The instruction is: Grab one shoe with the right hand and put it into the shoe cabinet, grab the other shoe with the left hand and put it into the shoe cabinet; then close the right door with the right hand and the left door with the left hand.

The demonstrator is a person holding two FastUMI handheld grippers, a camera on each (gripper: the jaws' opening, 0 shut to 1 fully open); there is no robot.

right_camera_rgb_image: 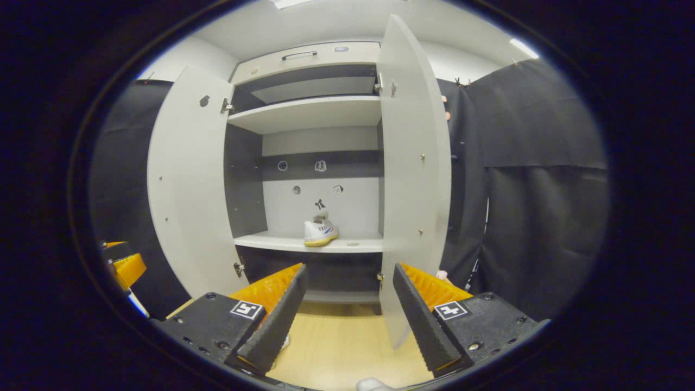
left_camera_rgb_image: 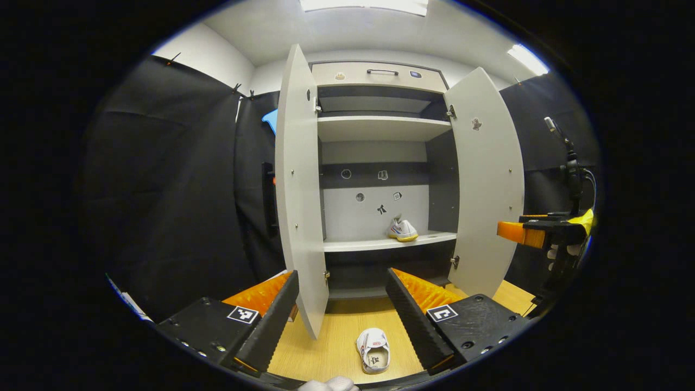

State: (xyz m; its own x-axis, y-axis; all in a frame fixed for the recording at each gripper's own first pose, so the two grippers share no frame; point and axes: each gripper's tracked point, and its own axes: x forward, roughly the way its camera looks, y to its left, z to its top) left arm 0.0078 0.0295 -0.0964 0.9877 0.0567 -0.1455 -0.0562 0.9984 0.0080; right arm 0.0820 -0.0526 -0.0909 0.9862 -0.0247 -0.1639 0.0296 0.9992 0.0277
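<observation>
Shoe cabinet (left_camera_rgb_image: 380, 130) stands with both doors swung wide, the left door (left_camera_rgb_image: 297, 190) and right door (left_camera_rgb_image: 486, 179) splayed outward, which leaves the shelves reachable from the front. One white shoe (left_camera_rgb_image: 402, 230) already sits on the middle shelf (left_camera_rgb_image: 369, 243), toward its right end, upright, sole down; in the right gripper view the same shoe (right_camera_rgb_image: 320, 232) rests near the shelf's centre. By my reading the right-hand half of the loading is done. The second shoe (left_camera_rgb_image: 373, 350) lies on the wooden floor (left_camera_rgb_image: 326, 336) in front of the cabinet, opening upward, insole showing. Left gripper (left_camera_rgb_image: 343, 320) hangs above the floor with jaws spread wide, nothing between them; the floor shoe lies low in the gap, nearer the right-side finger, not touching either pad as far as I can tell. Likely posture for a descent onto it. Right gripper (right_camera_rgb_image: 347, 320) also holds its jaws apart and empty, pointed at the cabinet's lower part beside the right door's edge (right_camera_rgb_image: 412, 217). In the left gripper view it shows at far right (left_camera_rgb_image: 529, 233), well off from the floor shoe.
</observation>
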